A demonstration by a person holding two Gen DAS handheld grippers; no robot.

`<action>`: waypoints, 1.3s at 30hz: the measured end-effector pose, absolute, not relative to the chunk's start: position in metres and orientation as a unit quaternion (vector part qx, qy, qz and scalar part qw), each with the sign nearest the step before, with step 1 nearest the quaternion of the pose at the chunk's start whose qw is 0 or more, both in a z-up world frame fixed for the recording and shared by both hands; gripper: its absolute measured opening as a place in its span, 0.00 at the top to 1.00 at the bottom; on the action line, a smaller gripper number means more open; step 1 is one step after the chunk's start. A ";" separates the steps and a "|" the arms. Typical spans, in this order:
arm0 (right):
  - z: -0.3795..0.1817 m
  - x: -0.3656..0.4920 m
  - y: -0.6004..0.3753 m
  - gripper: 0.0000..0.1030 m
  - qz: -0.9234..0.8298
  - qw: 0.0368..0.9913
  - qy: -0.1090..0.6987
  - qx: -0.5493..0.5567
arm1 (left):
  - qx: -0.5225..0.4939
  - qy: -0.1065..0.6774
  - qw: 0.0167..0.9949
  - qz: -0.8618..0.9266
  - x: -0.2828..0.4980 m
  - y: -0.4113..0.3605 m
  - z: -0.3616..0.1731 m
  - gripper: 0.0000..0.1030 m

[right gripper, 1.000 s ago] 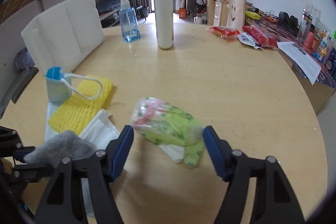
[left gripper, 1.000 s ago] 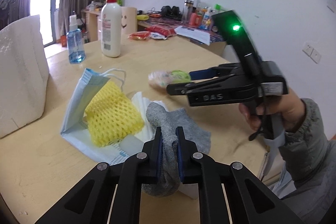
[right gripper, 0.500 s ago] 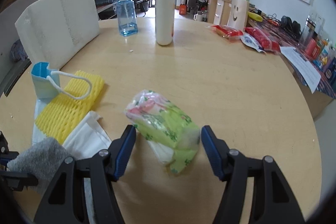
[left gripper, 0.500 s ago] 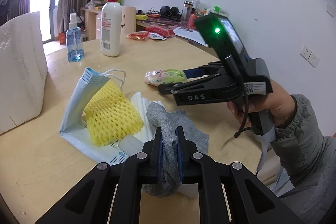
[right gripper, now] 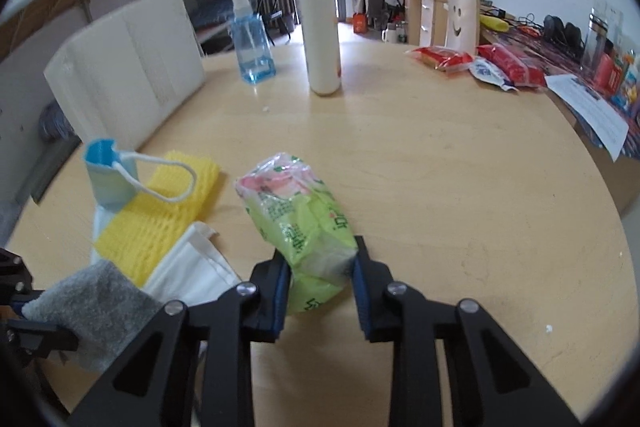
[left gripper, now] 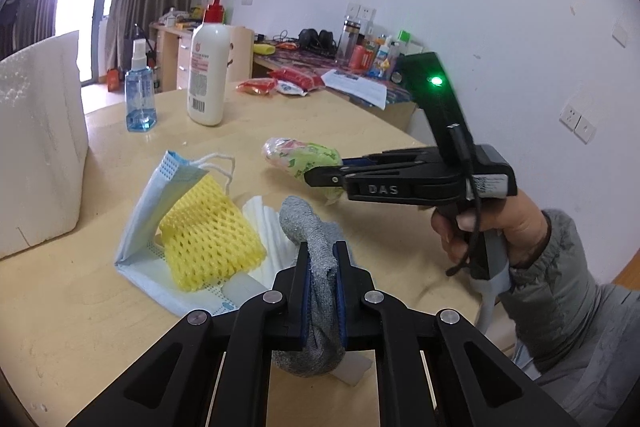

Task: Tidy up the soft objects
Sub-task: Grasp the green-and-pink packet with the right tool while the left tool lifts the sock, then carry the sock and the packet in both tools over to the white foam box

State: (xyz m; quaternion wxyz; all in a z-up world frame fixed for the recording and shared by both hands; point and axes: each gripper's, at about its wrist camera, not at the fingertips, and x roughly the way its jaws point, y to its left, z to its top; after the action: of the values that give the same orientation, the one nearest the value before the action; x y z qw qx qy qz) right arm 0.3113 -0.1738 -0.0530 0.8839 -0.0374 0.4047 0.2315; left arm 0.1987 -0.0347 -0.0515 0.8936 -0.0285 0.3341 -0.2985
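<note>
Two grippers are working at once, and each of yours is closed on something soft. Your left gripper (left gripper: pixel 321 277), at the bottom centre of the left wrist view, is pinching a grey sock (left gripper: pixel 316 247) between its blue pads, with the sock bulging above and below the jaws. Your right gripper (right gripper: pixel 320 281), at the bottom centre of the right wrist view, is squeezing a green tissue pack (right gripper: pixel 304 219) by its near end, so the pack is sticking forward and up toward the middle of the frame; whether its far end is touching the wooden table (right gripper: pixel 440 167) cannot be told. In the left wrist view your right hand (left gripper: pixel 492 223) is showing at the right edge, wrapped around the gripper handle. Left of the sock in that view, a yellow foam net (left gripper: pixel 208 231) is lying on a blue face mask (left gripper: pixel 144 227), and a white folded cloth (left gripper: pixel 268 227) is lying just beside the net, partly under the sock. Toward the upper left of both frames, a white foam block (right gripper: pixel 128 75) is standing on the table, with a blue spray bottle (right gripper: pixel 252 43) and a white pump bottle (right gripper: pixel 318 23) standing upright near the top centre of the right wrist view, well apart from the soft pile.
</note>
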 end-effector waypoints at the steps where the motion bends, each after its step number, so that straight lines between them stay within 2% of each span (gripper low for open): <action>1: -0.050 0.309 -0.175 0.69 0.233 0.886 0.400 -0.030 | -0.032 0.331 0.895 -0.299 0.198 -0.034 -0.049 0.90; 20: 0.016 0.202 -0.205 0.69 0.241 0.935 0.259 0.026 | -0.015 0.239 0.939 -0.248 0.151 -0.031 0.012 0.90; 39: 0.053 0.142 -0.211 0.69 0.271 0.946 0.172 0.045 | 0.010 0.140 0.968 -0.206 0.069 -0.025 0.063 0.90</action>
State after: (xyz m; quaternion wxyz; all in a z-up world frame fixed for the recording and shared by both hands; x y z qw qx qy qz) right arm 0.1419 -0.2110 0.0535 0.9459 0.0447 0.1721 0.2713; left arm 0.0685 -0.0255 0.0630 0.9684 0.0096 0.1402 -0.2060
